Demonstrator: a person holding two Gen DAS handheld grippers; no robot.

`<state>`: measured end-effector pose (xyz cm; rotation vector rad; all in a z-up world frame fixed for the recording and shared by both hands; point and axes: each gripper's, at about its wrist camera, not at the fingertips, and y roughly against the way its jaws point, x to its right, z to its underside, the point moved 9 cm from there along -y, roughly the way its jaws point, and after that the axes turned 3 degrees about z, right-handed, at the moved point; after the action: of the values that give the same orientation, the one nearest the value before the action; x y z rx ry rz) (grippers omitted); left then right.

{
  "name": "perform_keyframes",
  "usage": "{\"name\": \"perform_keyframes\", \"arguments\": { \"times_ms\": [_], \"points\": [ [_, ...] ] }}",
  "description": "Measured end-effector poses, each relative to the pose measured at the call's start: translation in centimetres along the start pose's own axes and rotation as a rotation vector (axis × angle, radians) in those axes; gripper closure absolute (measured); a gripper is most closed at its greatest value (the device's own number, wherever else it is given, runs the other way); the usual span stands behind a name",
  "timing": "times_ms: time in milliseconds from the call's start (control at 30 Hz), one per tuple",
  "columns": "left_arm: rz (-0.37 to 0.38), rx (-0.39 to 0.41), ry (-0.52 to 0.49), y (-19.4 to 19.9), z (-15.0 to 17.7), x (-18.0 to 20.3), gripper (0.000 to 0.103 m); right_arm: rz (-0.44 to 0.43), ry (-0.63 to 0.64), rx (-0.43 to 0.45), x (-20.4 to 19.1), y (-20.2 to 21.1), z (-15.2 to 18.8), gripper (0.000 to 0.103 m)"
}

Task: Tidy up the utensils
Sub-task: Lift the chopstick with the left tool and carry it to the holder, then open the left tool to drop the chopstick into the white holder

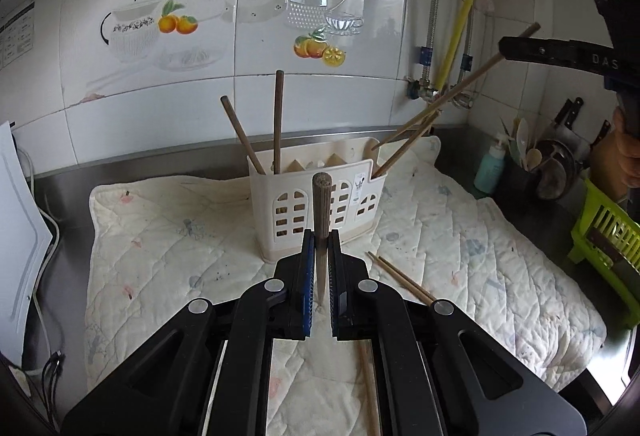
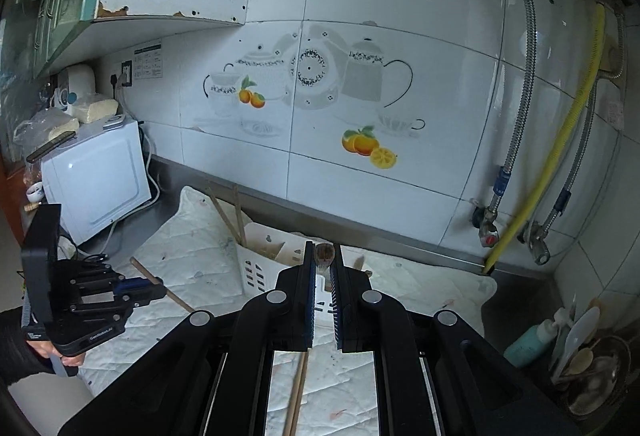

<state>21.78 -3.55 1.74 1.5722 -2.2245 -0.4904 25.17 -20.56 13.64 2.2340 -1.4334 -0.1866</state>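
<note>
My left gripper (image 1: 321,236) is clenched on a dark chopstick (image 1: 321,203), which stands upright between the pads just in front of the holder (image 1: 320,207), its butt end level with the holder's rim. My right gripper (image 2: 323,256) is clamped on a pale chopstick (image 2: 324,254); in the left view that stick (image 1: 460,91) slants down from the jaws toward the holder's right end, above it. On the quilt (image 1: 160,236) in front of the holder, to its right, I see loose pale chopsticks (image 1: 400,278) lying flat. The white holder stands upright near the quilt's back edge. Two dark sticks (image 1: 276,123) lean out of its left compartment, and one pale stick (image 1: 404,147) out of its right one. Behind the holder runs the tiled wall (image 1: 320,95). Well right of it stand a green rack (image 1: 608,232) and a crock of spoons (image 1: 528,159).
</note>
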Motion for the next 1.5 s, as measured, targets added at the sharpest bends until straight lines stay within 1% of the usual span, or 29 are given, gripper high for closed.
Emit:
{"name": "perform_keyframes", "arguments": {
  "times_ms": [100, 167, 333, 433, 533, 600, 667, 833, 967, 1133, 1200, 1267, 1300, 1433, 1500],
  "points": [
    [0.009, 0.013, -0.018, 0.0, -1.6, 0.5, 0.098, 0.019, 0.001, -0.061, 0.5, -2.5, -0.2, 0.096],
    [0.007, 0.036, -0.034, 0.2, -3.1, 0.8, 0.098, 0.032, -0.002, -0.09, 0.8, -4.2, -0.1, 0.096],
    [0.024, 0.136, -0.051, 1.4, -8.4, 1.8, 0.098, 0.027, -0.023, -0.12, 1.1, -6.9, 0.0, 0.096],
    [0.012, 0.208, -0.067, 2.2, -11.7, 2.2, 0.098, 0.028, -0.022, -0.135, 1.2, -8.0, 0.2, 0.096],
    [-0.003, 0.255, -0.07, 2.3, -14.6, 2.1, 0.098, 0.03, -0.025, -0.151, 1.2, -8.9, 0.5, 0.096],
    [-0.018, 0.265, -0.065, 1.9, -15.9, 1.8, 0.098, 0.024, -0.026, -0.165, 1.2, -9.5, 0.8, 0.096],
    [-0.04, 0.258, -0.061, 0.8, -16.9, 1.2, 0.098, 0.026, -0.025, -0.174, 1.3, -10.0, 1.0, 0.096],
    [-0.082, 0.206, -0.057, -2.1, -17.3, -0.2, 0.098, 0.021, -0.028, -0.188, 1.4, -10.9, 1.5, 0.096],
    [-0.105, 0.16, -0.033, -4.4, -16.3, -1.5, 0.098, 0.017, -0.043, -0.192, 1.8, -11.4, 1.9, 0.096],
    [-0.107, 0.116, -0.005, -6.1, -15.0, -2.6, 0.098, 0.022, -0.055, -0.178, 2.2, -11.2, 1.9, 0.095],
    [-0.083, 0.113, 0.003, -6.3, -14.8, -2.6, 0.097, 0.016, -0.064, -0.164, 2.4, -10.8, 1.6, 0.094],
    [-0.088, 0.115, -0.001, -6.3, -14.7, -2.6, 0.097, 0.017, -0.072, -0.152, 2.6, -10.3, 1.4, 0.093],
    [-0.078, 0.114, -0.005, -6.4, -14.7, -2.4, 0.097, 0.017, -0.072, -0.146, 2.6, -10.0, 1.3, 0.092],
    [-0.078, 0.13, -0.023, -5.9, -14.9, -1.8, 0.094, 0.023, -0.071, -0.109, 2.6, -8.3, 0.9, 0.084],
    [-0.073, 0.14, -0.02, -5.4, -15.2, -1.6, 0.094, 0.023, -0.073, -0.088, 2.6, -7.2, 0.9, 0.084]
  ]
}}
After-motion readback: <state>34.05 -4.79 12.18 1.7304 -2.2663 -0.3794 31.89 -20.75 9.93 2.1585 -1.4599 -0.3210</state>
